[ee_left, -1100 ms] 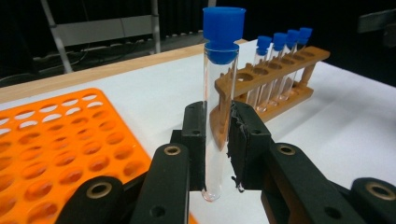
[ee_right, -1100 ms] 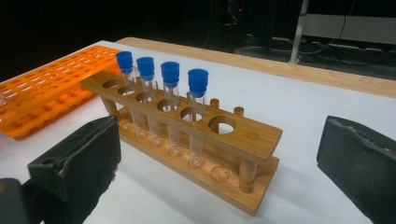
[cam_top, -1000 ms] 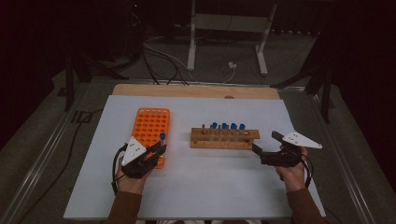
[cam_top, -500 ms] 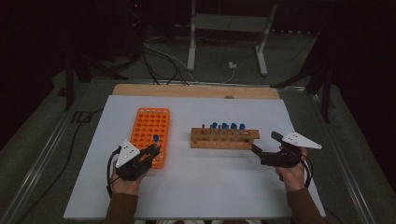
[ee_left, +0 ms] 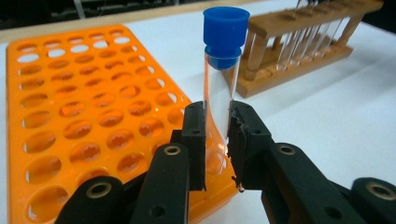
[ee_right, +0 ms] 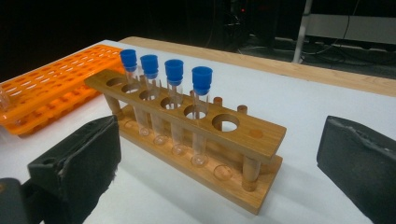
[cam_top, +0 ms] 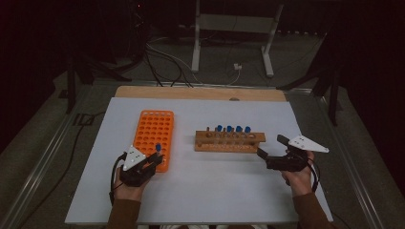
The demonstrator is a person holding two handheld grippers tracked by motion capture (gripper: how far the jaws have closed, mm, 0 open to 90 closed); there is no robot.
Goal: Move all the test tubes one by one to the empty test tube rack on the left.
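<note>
My left gripper (cam_top: 155, 157) (ee_left: 218, 140) is shut on a clear test tube with a blue cap (ee_left: 222, 79) (cam_top: 157, 147). It holds the tube upright over the near right corner of the orange rack (cam_top: 155, 131) (ee_left: 84, 93). The jaws hide the tube's lower end. To the right stands the wooden rack (cam_top: 229, 141) (ee_right: 187, 135) with several blue-capped tubes (ee_right: 163, 70) in a row. My right gripper (cam_top: 271, 146) (ee_right: 222, 140) is open just off the wooden rack's right end, and nothing sits between its pads.
The white table top (cam_top: 215, 191) has free room in front of both racks. A wooden strip (cam_top: 200, 93) runs along its far edge. Cables and a metal stand (cam_top: 229, 38) lie on the dark floor beyond. Two holes at the wooden rack's right end are empty.
My left gripper has drifted slightly left and toward the near edge with the tube in it. The right gripper has stayed put.
</note>
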